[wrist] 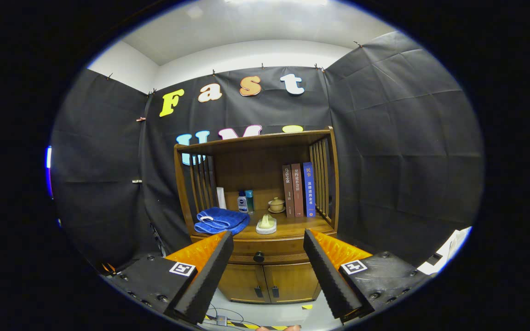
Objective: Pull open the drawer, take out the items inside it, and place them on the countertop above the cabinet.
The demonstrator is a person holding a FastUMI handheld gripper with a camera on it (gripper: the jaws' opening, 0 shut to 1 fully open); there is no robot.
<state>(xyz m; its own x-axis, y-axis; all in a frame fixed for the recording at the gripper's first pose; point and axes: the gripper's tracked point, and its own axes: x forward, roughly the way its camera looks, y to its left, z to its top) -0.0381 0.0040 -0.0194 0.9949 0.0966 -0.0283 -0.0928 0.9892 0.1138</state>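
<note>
A wooden cabinet (pixel 258 216) stands ahead against the black cloth wall. Its drawer (pixel 269 252) is shut, with a dark round knob (pixel 258 257) in the middle, just below the countertop (pixel 292 226). My gripper (pixel 268 243) is open, well back from the cabinet, and the knob shows in the gap between the two fingers. Nothing is held. What lies inside the drawer is hidden.
On the countertop lie a folded blue towel (pixel 221 219), a white tube, two small bottles (pixel 245 201), a small pale item (pixel 266 224), a lidded cup (pixel 276 204) and three upright books (pixel 299 190). Two lower doors (pixel 269 282) sit under the drawer. Cables lie on the floor.
</note>
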